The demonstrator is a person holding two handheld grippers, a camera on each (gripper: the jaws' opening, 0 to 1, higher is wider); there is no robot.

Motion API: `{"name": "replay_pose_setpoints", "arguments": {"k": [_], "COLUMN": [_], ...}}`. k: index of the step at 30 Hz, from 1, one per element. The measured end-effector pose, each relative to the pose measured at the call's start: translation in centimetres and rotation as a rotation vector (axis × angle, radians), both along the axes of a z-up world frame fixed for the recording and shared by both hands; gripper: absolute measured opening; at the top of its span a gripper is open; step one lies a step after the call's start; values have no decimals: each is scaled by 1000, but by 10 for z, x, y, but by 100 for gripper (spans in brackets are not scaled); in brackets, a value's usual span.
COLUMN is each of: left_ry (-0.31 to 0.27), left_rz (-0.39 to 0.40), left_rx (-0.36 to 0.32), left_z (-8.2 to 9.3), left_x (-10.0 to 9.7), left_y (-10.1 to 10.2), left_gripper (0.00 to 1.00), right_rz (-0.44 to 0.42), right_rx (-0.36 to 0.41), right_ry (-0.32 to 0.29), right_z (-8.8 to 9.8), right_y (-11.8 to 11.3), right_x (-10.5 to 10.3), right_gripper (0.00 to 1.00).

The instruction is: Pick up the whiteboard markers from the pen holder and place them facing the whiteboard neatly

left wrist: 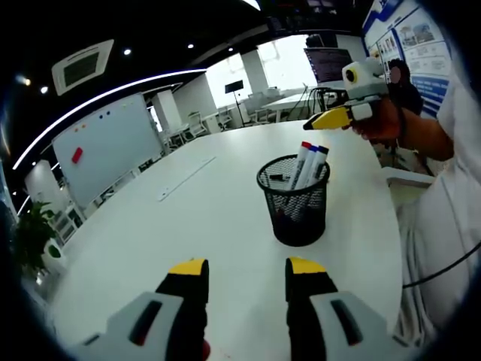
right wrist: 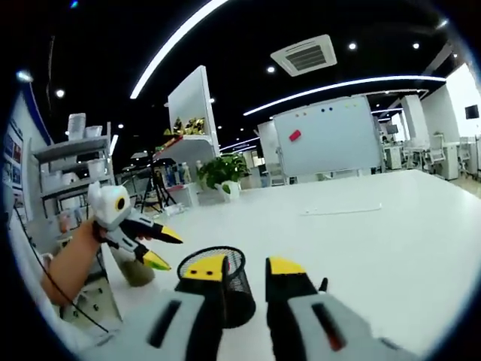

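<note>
1. Presently, both tools are released and carry nothing: left tool (left wrist: 244, 272) jaws apart low at 6 o'clock; right tool (right wrist: 243, 272) likewise.
2. Mesh pen holder (left wrist: 294, 200) stands on the white bench (left wrist: 203, 218), just beyond the left tool.
3. Whiteboard markers (left wrist: 308, 167) lean inside it, caps up toward 1 o'clock.
4. Whiteboard (left wrist: 105, 147) stands well apart at 10 o'clock.
5. Recommended: descend along a marker's lean, close on one barrel below the cap, steady the holder, lift straight.

Grey grippers, black fingers (left wrist: 188, 289) with yellow tips, white sleeve (left wrist: 458, 120), thin black cable (left wrist: 443, 272)
</note>
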State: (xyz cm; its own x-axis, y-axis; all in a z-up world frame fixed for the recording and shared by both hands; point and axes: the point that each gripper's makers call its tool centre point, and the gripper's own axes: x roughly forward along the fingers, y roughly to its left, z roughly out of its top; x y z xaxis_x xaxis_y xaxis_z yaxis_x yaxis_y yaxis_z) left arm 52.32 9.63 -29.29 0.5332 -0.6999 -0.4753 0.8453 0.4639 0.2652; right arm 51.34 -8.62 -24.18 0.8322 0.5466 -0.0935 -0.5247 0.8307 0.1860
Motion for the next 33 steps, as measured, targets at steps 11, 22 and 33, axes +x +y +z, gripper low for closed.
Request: {"name": "replay_pose_setpoints", "arguments": {"k": [11, 22, 33], "left_ry": [1, 2, 0], "left_rz": [0, 0, -3], "left_rx": [0, 1, -2], "left_z": [0, 0, 0], "left_x": [0, 0, 0], "left_y": [0, 0, 0], "left_gripper": [43, 43, 43], "right_rz": [54, 71, 81], "right_rx": [-40, 6, 34], "right_ry": [45, 168, 258], "right_z": [-6, -9, -9], "right_y": [10, 13, 22], "right_x": [1, 4, 3], "right_gripper": [19, 18, 18]}}
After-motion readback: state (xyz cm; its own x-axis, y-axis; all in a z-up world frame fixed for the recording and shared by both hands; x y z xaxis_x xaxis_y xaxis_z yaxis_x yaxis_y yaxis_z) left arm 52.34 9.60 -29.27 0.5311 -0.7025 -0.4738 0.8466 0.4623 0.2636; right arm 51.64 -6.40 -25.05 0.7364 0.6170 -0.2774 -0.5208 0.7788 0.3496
